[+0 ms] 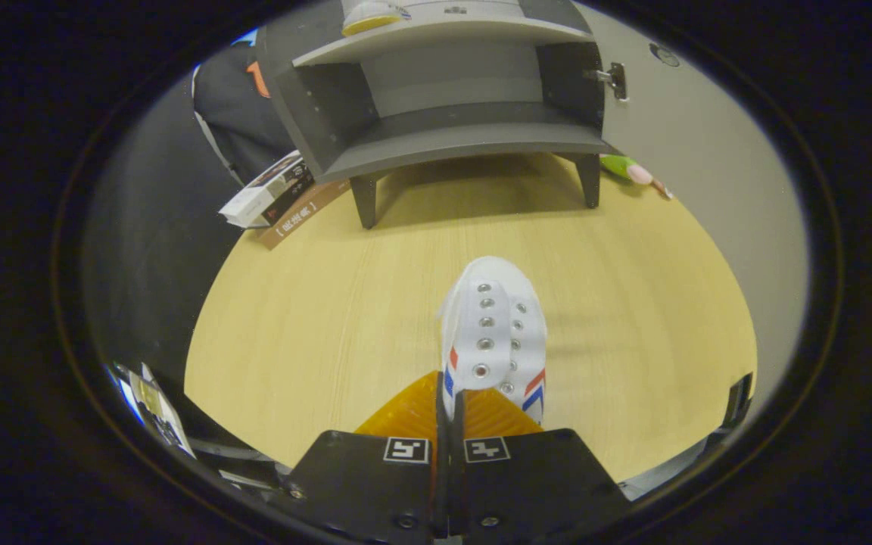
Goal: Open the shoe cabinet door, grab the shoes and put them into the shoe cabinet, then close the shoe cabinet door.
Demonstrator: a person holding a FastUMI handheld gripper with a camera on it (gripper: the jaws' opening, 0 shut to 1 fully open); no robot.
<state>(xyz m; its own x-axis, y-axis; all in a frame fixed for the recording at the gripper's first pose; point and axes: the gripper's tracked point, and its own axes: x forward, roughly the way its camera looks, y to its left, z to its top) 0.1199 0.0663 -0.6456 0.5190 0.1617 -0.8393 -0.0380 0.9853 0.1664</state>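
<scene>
The gripper (457,405) has its two orange fingers (406,412) closed together on the near edge of a white shoe (493,333), clamping a thin fold of its upper between them. The shoe points away from the gripper, toe toward the cabinet (443,98), with rows of metal eyelets along its top and red and blue stripes on both sides near the fingers. Whether the shoe rests on the tabletop (315,318) or hangs just above it cannot be told; a faint shadow lies to its right. The tabletop is light wood. Beyond the shoe, well apart from it, the grey cabinet stands on short dark legs at the far side of the tabletop. Its door (697,204) is swung open to the right, with a metal hinge (611,78) at the cabinet's right wall. The lower compartment faces the gripper, and a shelf runs across above it. On that upper shelf, at the left, sits a second shoe (372,17) with a white upper and yellow sole, partly cut off. To the left of the cabinet, some boxes (273,198) lie at the tabletop's edge. To the right of the cabinet's right leg, a small green and pink object (633,171) lies by the door.
</scene>
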